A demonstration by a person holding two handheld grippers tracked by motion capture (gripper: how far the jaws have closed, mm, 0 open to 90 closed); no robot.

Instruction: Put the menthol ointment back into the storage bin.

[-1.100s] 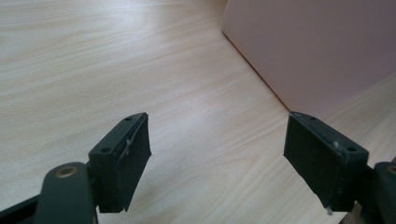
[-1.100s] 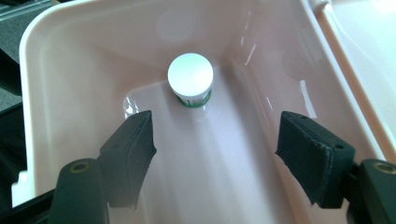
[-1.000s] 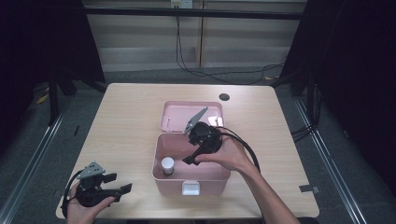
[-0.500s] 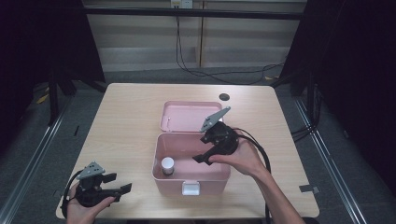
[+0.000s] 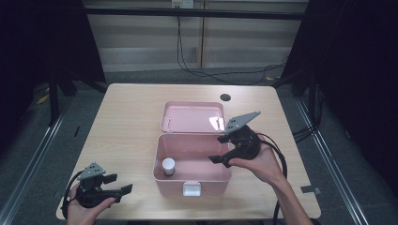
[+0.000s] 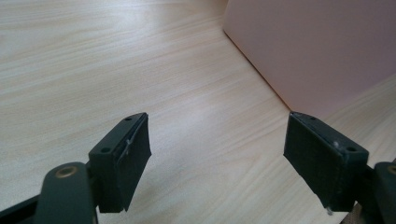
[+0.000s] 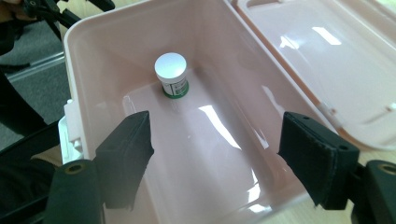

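A pink plastic box (image 5: 191, 183) stands open mid-table, its lid (image 5: 192, 117) laid flat behind it. A small white-capped bottle (image 5: 168, 166) with a green label stands upright in the box's front left corner, and shows again as the bottle (image 7: 171, 74) in the right gripper view. My right gripper (image 5: 217, 159) hangs open over the box's right rim, nothing between its jaws. My left gripper (image 5: 118, 183) rests open near the table's front left corner, aimed at the box's pink wall (image 6: 317, 46).
The light wooden table (image 5: 117, 126) has a dark round hole (image 5: 225, 97) at its back. A white latch (image 5: 191, 189) sits on the box's front. Black cables trail from both grippers. Dark floor and rails surround the table.
My right gripper has drawn back to the right, from over the box's middle to its right rim. The bottle stays in the box. The left gripper has not moved.
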